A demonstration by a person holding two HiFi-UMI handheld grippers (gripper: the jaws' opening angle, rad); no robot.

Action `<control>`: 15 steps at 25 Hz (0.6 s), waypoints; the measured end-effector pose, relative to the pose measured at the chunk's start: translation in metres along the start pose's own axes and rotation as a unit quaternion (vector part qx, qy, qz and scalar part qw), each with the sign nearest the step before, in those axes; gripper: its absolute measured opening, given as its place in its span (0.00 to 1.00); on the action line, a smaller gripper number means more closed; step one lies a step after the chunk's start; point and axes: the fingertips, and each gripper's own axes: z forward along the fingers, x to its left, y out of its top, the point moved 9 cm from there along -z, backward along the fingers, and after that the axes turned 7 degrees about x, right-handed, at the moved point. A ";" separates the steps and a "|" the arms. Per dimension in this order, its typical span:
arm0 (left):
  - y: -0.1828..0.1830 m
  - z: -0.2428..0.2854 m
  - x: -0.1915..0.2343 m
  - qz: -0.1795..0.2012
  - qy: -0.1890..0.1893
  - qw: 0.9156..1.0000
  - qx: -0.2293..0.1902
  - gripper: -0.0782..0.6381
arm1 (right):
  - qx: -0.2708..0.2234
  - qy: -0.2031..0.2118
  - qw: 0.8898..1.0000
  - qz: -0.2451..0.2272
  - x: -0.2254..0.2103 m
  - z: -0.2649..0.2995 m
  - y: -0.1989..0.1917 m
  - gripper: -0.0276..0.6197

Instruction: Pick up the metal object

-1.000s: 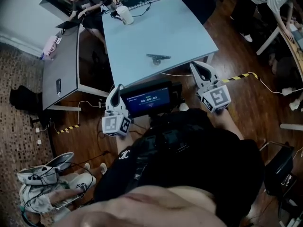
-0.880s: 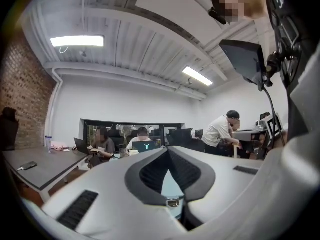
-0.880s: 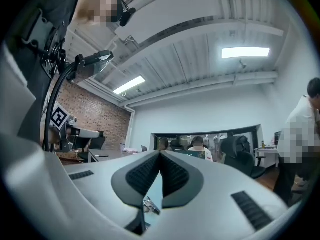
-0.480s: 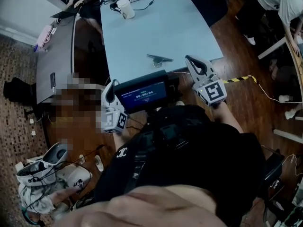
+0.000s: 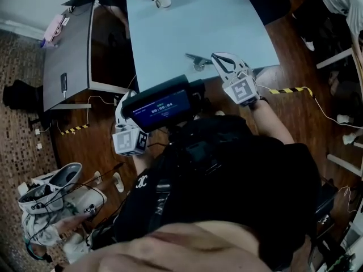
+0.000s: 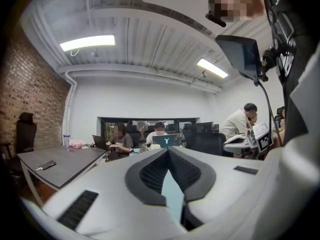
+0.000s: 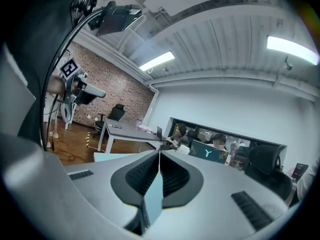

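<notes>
The metal object (image 5: 198,60) lies untouched by the desk's (image 5: 187,21) near edge. The right gripper (image 5: 218,56) has come forward to just right of it, jaws pressed together and empty, so they must spread before any grasp. The left gripper (image 5: 121,102) hangs back off the desk, jaws likewise together.

A black short-sleeved top (image 5: 244,174) is worn, marked with a small white logo (image 5: 142,181) near the left shoulder. A dark screen (image 5: 160,103) with a blue-lit display is carried on a black mount before the chest. The left gripper (image 5: 121,97) and the right gripper (image 5: 217,56) are cased in white shells, each fitted with a white cube (image 5: 241,89) printed with black square markers. The pads (image 7: 172,176) are seen as dark ribbed surfaces within a black surround.
</notes>
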 end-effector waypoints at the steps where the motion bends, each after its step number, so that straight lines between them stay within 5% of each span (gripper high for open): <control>1: 0.000 -0.002 0.002 0.006 0.005 1.000 0.007 0.11 | 0.007 0.003 1.000 -0.008 0.003 0.010 -0.005 0.05; 7: -0.001 -0.014 0.015 0.010 0.030 0.999 0.022 0.11 | 0.067 0.042 0.995 -0.064 0.024 0.072 -0.052 0.13; 10: 0.002 -0.014 0.020 0.012 0.028 0.999 0.022 0.11 | 0.107 0.083 0.987 -0.086 0.040 0.103 -0.076 0.39; 15: -0.001 -0.009 0.027 0.022 0.033 0.999 0.028 0.11 | 0.173 0.130 0.968 -0.125 0.061 0.145 -0.119 0.40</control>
